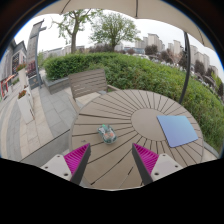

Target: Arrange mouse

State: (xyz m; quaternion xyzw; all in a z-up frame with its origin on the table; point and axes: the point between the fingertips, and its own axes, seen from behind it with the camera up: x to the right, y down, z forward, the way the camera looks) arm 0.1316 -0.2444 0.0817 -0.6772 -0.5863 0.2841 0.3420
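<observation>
A small pale grey-green mouse point(107, 133) lies on the round wooden slatted table point(125, 110), just ahead of my fingers and a little left of the midline. A blue-grey square mouse mat point(178, 129) lies on the table to the right, beyond my right finger. My gripper point(112, 158) hovers above the near part of the table with its fingers wide apart and nothing between them. The magenta pads point(76, 156) show on both inner faces.
A wooden bench point(88, 83) stands beyond the table to the left. A green hedge point(140, 70) runs behind, with trees and buildings further off. A thin pole point(186, 60) rises at the right. Paved ground lies to the left.
</observation>
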